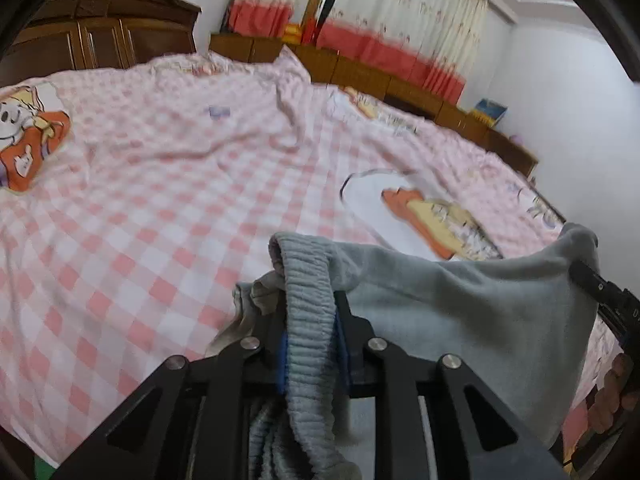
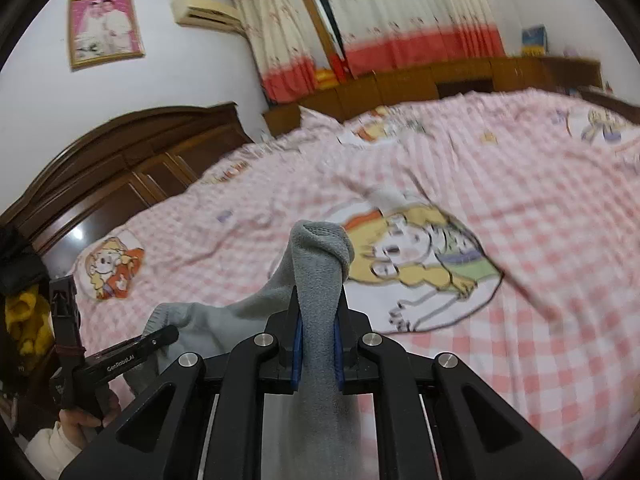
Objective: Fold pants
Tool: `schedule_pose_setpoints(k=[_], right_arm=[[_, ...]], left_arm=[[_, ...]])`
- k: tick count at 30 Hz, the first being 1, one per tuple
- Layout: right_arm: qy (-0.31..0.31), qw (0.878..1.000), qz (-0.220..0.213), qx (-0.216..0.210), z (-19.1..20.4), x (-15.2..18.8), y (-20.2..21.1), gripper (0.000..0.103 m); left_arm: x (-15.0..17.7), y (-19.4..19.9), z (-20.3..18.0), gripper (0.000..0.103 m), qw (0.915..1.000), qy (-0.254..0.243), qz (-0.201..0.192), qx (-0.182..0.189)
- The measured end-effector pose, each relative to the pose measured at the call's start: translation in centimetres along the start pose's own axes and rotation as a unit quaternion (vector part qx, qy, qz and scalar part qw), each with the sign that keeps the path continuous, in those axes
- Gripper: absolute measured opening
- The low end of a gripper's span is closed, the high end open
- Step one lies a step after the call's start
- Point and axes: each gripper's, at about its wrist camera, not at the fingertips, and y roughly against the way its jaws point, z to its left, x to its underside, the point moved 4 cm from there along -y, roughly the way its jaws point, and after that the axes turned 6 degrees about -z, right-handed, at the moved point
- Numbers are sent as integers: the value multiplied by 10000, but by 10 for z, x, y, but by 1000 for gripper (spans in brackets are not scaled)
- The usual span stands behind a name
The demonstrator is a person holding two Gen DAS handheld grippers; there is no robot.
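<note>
Pants (image 1: 440,304) between both claws' jaws

Bed surface: the checked bedspread (image 1: 168,208) lies open ahead of both grippers, with only low wrinkles (image 1: 288,120) toward its far side. Passage over it is unobstructed.

Between the grippers: the grey pants (image 1: 460,300) hang stretched from the left gripper (image 1: 310,344) to the right gripper (image 2: 318,344), both clamped on cloth. This span blocks any crossing between the two hands.

Boundaries: a dark wooden headboard (image 2: 132,168) closes one side. A low wooden cabinet (image 2: 420,84) runs along the far edge, with curtains (image 2: 400,16) behind it.
</note>
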Motion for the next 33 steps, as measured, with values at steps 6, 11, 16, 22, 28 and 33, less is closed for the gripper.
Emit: schedule_pose_setpoints(k=[6, 11, 16, 22, 28, 33], right_arm=[[128, 9994, -297, 141, 0, -31, 3, 12], [-122, 9989, 237, 380, -33, -18, -47, 12], [-622, 9924, 906, 554, -83, 16, -99, 13], [-1323, 9839, 1167, 283, -118, 45, -117, 19], [-1328, 9848, 1040, 421, -118, 33, -88, 27], [-1220, 9882, 806, 468, -120, 17, -67, 27]], left_arm=[[-26, 3, -15, 18, 9994, -201, -250, 89], [-20, -43, -19, 19, 9990, -406, 153, -93], [5, -73, -13, 31, 9964, -559, 460, -438], [9, -77, -6, 39, 9967, -478, 504, -428], [1, -66, -5, 39, 9970, -427, 514, -396], [-15, -26, -12, 40, 9981, -410, 200, -412]])
